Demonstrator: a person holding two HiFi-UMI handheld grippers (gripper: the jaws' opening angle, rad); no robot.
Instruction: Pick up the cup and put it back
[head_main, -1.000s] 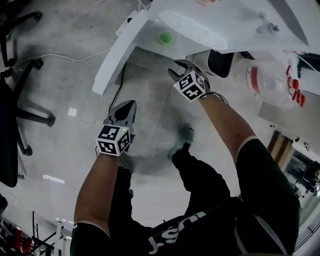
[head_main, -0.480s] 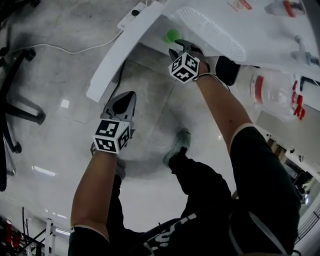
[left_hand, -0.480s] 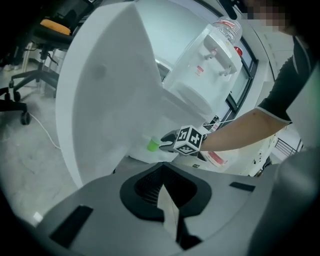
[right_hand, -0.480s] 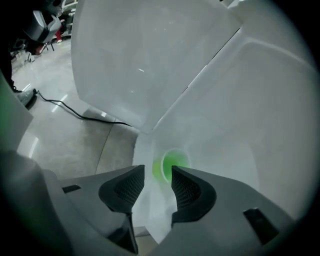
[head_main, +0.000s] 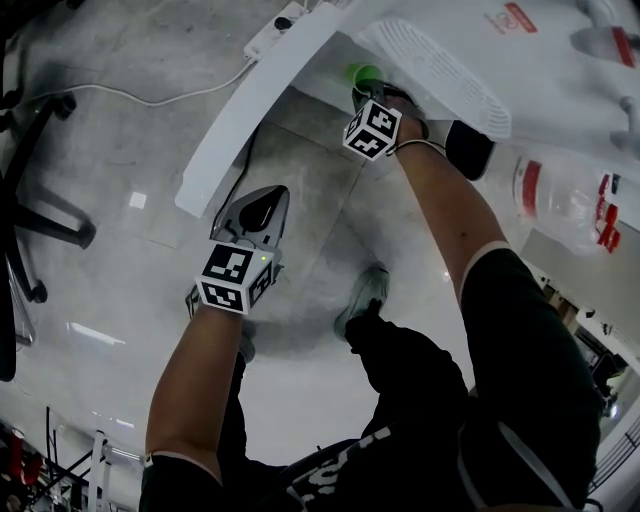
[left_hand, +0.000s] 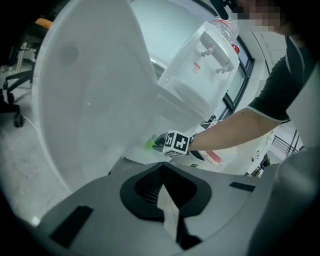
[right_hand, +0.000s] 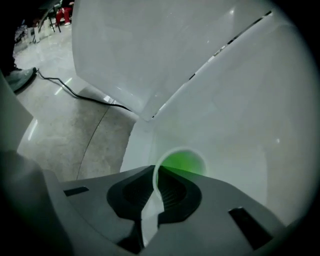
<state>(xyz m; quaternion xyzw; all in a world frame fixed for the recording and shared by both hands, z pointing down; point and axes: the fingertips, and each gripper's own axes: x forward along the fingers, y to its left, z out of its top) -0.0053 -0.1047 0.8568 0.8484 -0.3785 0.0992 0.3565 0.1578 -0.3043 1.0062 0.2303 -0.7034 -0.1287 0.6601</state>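
Note:
A small green cup (head_main: 360, 73) stands on the white table (head_main: 245, 110), near its edge; it also shows in the right gripper view as the cup (right_hand: 186, 163). My right gripper (head_main: 368, 93) reaches over the table to it. Its jaws are closing, and the cup's near rim stands pinched between the pads (right_hand: 170, 192). My left gripper (head_main: 268, 197) hangs lower, over the floor, with its jaws shut and nothing in them. From the left gripper view the cup (left_hand: 150, 143) is a green spot just beyond the right gripper's marker cube (left_hand: 177, 143).
A white water dispenser (left_hand: 205, 65) stands on the table behind the cup. A clear water bottle (head_main: 560, 195) lies to the right. An office chair (head_main: 30, 200) and a cable (head_main: 150, 92) are on the concrete floor at left. My feet are below.
My right gripper moved forward over the table edge to the green cup and its jaws came together on the rim. The left gripper stayed about where it was.

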